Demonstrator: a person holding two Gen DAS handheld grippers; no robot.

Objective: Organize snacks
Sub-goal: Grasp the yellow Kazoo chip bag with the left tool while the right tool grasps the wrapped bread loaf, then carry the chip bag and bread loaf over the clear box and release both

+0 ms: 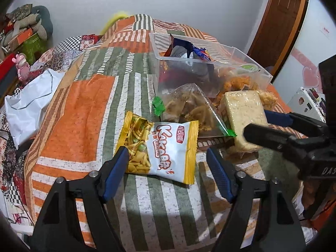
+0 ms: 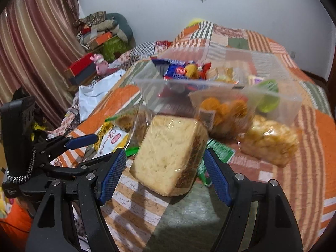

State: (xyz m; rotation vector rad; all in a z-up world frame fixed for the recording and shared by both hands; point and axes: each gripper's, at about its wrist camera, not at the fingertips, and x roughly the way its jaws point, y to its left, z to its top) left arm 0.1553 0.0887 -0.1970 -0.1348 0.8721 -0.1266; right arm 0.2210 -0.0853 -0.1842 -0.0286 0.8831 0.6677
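On the bed, over the orange, green and white patchwork quilt, both claws are held low and reach forward toward the clear plastic bin, which serves as the landmark here. The left claw is spread wide, its blue-padded fingers on either side of the near end of a yellow and white Kakaa snack packet; the left pad looks to touch the packet's edge, the right pad stands clear of it, and nothing is gripped. That packet lies flat on the quilt in front of the bin, well short of it. Between packet and bin sits a clear triangular bag with green corners, holding brown twisted snacks.

The right claw is likewise wide open and tilted slightly down, its pads flanking a pale puffed-rice block in clear wrap without pressing it; whether either pad touches the wrap I cannot tell. The block lies on the quilt just before the bin's near wall. To the block's right lies a bag of yellowish puffed snacks, also outside the bin. Inside the bin are a blue and red packet, a bag of round orange crackers and a green-lidded cup.
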